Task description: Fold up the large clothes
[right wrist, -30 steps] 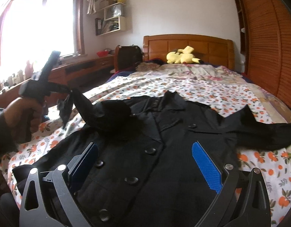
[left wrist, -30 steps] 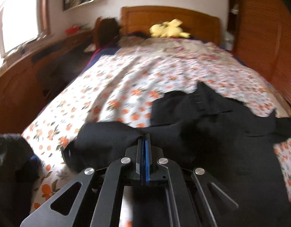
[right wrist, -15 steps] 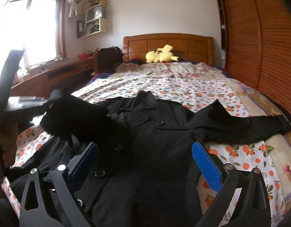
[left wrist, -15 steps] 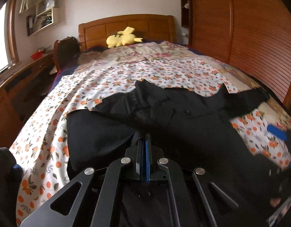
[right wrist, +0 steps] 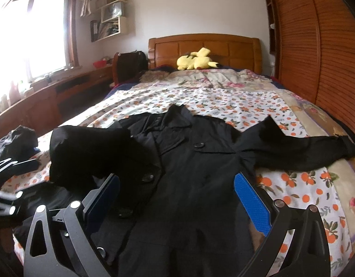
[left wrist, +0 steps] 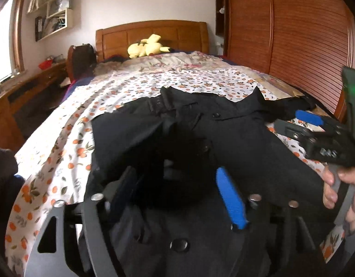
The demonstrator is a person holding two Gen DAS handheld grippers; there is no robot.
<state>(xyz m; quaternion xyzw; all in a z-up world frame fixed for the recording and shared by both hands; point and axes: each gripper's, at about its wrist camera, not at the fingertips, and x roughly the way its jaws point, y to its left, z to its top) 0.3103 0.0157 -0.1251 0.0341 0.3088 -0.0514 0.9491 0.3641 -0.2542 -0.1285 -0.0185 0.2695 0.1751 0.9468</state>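
Since half a second ago the left hand-held gripper (left wrist: 177, 194) has let go — its blue-padded fingers (left wrist: 231, 202), pressed flat together before, now stand apart with the sleeve (right wrist: 89, 154) lying loose between and just beyond them. That sleeve has come down folded across the front of the black coat (right wrist: 200, 173), its bunched end resting near the buttons on the coat's left half as the right wrist view shows it.

The coat lies face up along the bed (right wrist: 223, 99), collar toward the wooden headboard (right wrist: 205, 46), on an orange-flowered sheet. Its other sleeve (right wrist: 304, 150) is stretched out flat to the right, cuff near the bed's edge.

The right hand-held gripper (right wrist: 177, 198) hangs over the coat's lower front with its fingers wide apart and nothing between them — the fabric below is not touched, as far as the view tells. In the left wrist view this same tool shows at the right edge, held in a bare hand (left wrist: 341, 191).

A yellow plush toy (right wrist: 197, 60) sits by the headboard.
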